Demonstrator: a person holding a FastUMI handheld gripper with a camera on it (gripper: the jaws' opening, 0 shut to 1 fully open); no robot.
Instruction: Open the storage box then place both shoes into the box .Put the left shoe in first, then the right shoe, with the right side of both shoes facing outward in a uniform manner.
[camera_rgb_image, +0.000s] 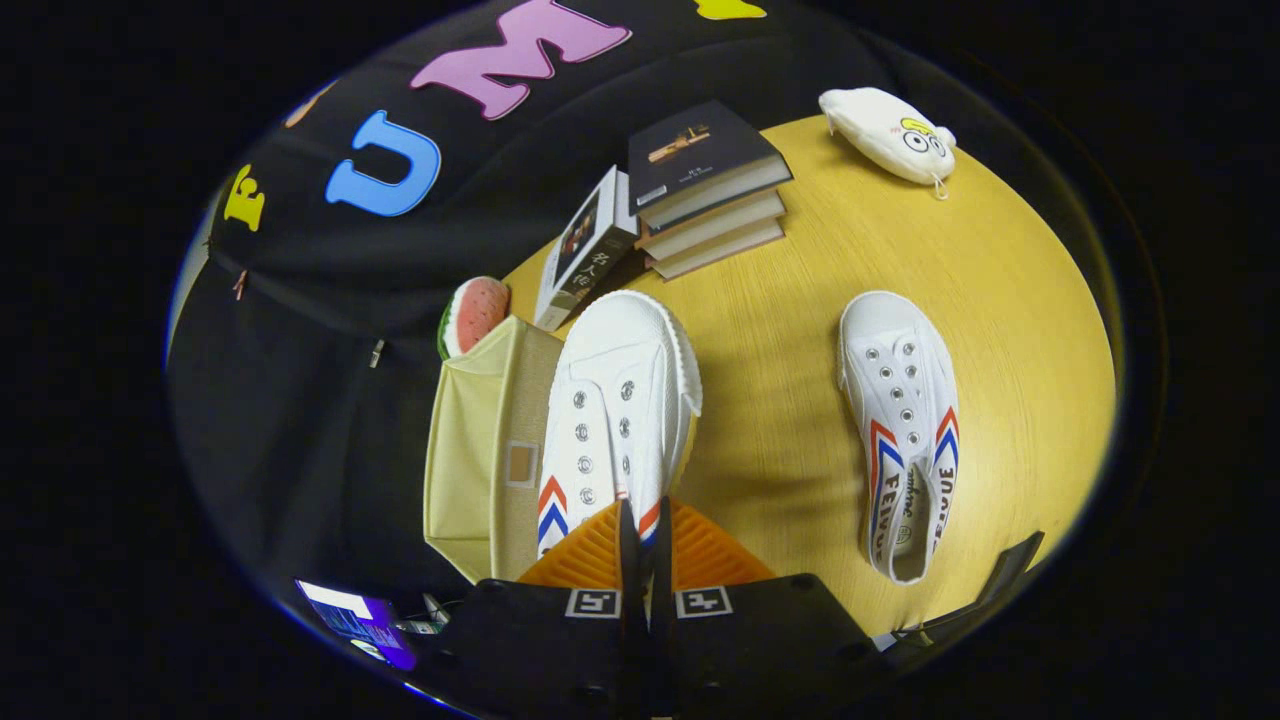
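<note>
Your gripper (640, 540) sits at the bottom centre of the frame with its two fingers pinched nearly together on the heel end of a white shoe (618, 410), so it is clamped on that shoe and carrying it. The shoe runs straight away from the fingers, heel at the tips and toe pointing up toward the middle of the frame, its long axis in line with the gripper.

Just left of the held shoe is the beige storage box (480, 450), touching or overlapping it in the picture; the shoe looks to hang over the box's right-hand edge, though the fisheye bend makes it hard to say whether it is above the opening or beside it. So the move turns on a short shift to the left, keeping the shoe's length along the box.

The second shoe (905, 430) lies flat on the yellow table (780, 400), right of centre and well apart from the box, toe also pointing up. It waits its turn.
</note>
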